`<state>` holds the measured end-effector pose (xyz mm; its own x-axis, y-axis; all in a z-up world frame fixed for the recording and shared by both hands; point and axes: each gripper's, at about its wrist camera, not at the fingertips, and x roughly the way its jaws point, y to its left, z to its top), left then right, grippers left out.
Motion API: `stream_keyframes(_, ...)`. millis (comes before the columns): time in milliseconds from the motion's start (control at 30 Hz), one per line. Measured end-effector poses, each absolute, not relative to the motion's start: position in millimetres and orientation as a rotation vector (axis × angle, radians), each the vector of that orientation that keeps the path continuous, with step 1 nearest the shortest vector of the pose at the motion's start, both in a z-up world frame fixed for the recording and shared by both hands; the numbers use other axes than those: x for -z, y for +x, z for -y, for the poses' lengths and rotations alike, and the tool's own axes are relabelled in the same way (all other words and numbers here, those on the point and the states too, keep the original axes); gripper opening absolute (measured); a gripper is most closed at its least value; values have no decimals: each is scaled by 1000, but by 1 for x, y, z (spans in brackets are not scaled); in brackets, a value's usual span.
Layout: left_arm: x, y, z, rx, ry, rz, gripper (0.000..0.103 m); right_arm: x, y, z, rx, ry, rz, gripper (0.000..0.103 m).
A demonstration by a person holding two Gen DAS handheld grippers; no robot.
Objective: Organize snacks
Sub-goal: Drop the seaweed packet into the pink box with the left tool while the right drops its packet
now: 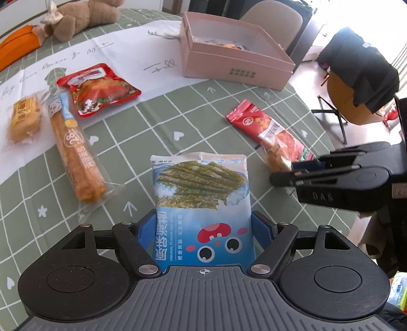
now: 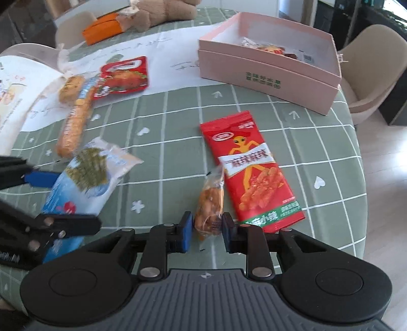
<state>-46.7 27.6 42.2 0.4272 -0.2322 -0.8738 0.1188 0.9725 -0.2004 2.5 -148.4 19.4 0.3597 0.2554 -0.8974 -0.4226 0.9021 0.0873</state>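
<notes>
My left gripper [image 1: 207,226] is shut on a blue seaweed snack packet [image 1: 203,193], its blue pads pressing both sides; the packet also shows in the right wrist view [image 2: 86,178]. My right gripper [image 2: 206,230] is shut on a small clear-wrapped orange snack [image 2: 209,203] on the table. A red spicy-stick packet [image 2: 251,168] lies just right of it and also shows in the left wrist view [image 1: 267,129]. The pink box [image 1: 236,53] stands at the far side of the table with a few snacks inside, seen too in the right wrist view [image 2: 269,73].
On the green checked tablecloth [image 1: 157,122] lie a long orange stick snack [image 1: 76,150], a red chicken packet [image 1: 98,90] and a yellow cake packet [image 1: 24,119]. A teddy bear [image 1: 76,17] and an orange pouch [image 1: 17,45] sit far left. Chairs [image 2: 374,66] stand beyond the table.
</notes>
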Motion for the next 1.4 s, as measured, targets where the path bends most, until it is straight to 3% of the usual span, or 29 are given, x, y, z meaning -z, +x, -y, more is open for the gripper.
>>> stream_keyframes(567, -38, -41, -22, 258, -149, -1111, 82, -46, -8, 169, -425, -95, -1096, 21)
stream_keyframes(700, -91, -16, -30, 294, -238, -960, 82, -84, 5, 192, -416, -34, -1034, 20)
stream_keyframes(900, -207, 61, -13, 314, -169, -705, 84, -212, 55, 221, -436, 30, -706, 20)
stream_keyframes(1067, -241, 151, 8, 345, -183, -652, 90, -234, 113, 220, -414, 8, -635, 21)
stream_keyframes(1167, -215, 213, 13, 367, -260, -750, 91, -211, 149, 221, -435, 30, -684, 22)
stream_keyframes(1233, -166, 253, 20, 309, -261, -891, 90, -181, 171, 220, -425, 4, -735, 39)
stream_keyframes(1267, -136, 267, 27, 274, -227, -963, 89, -161, 181, 223, -401, -8, -768, 57)
stream_keyframes(1400, -52, 278, 41, 259, -177, -1118, 89, -103, 183, 232, -348, -51, -876, 59)
